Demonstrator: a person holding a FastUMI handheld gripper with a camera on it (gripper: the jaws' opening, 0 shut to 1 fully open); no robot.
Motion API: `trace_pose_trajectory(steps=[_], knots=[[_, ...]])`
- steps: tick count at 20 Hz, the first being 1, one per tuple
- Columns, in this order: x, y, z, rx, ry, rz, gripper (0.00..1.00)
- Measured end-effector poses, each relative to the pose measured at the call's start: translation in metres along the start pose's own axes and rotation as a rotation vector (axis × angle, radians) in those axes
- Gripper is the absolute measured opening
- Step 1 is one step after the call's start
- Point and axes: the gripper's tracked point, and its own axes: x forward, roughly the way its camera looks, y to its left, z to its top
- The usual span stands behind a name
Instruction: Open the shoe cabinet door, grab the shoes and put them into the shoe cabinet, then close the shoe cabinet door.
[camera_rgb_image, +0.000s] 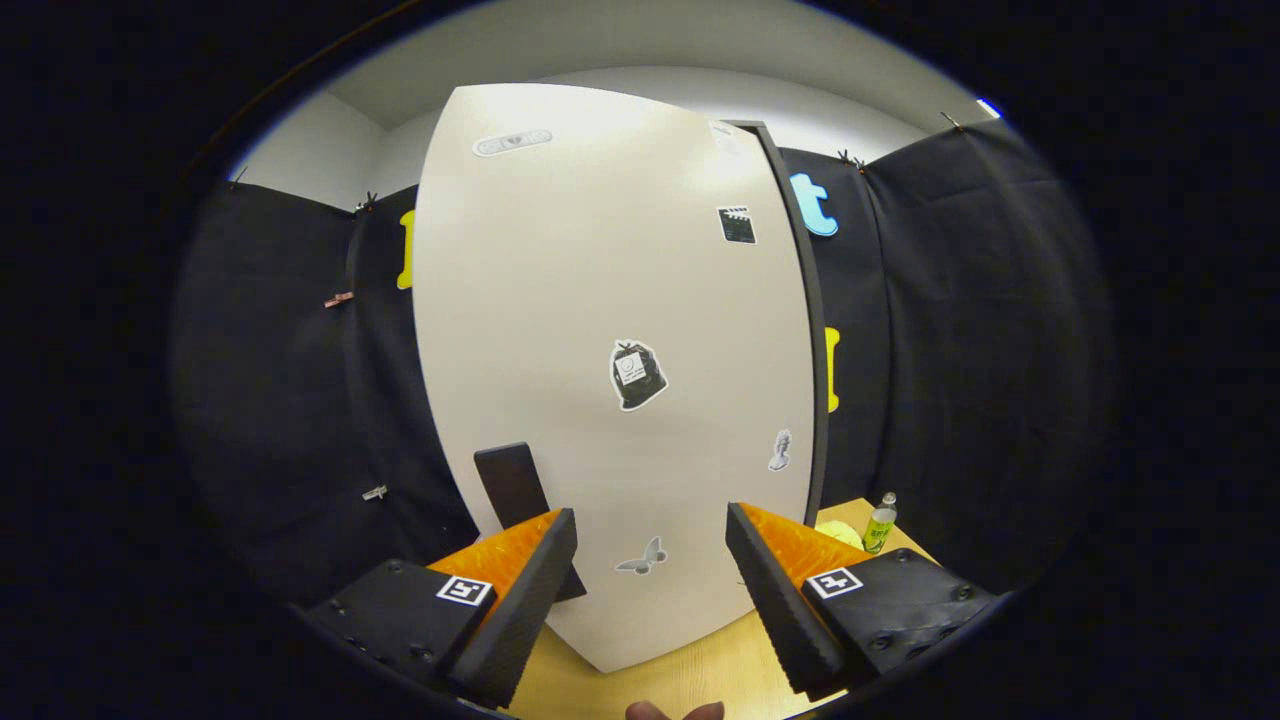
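Gripper (650, 590) open, cabinet door (620, 330) just ahead, handle (515, 485) by left finger.

- claw (650, 590): two wedge-shaped fingers (520, 610), jaws parted with a wide gap between them
- inner faces are flat pads with a fine ribbed, foam-like texture
- each finger sits on a blocky dark base plate (400, 610) with small round screws near the edges
- one square white tag (465, 590) with a black block pattern on each base plate
- fingertips of the person's hand (675, 711) just below the claw, no sleeve seen
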Motion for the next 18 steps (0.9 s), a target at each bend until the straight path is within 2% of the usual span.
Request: trace_pose_trajectory(steps=[7,18], knots=[[0.014,0.019,0.000,-0.048,-0.028,0.008,0.98],[0.019,-0.008,0.002,-0.049,-0.035,-0.018,0.98]])
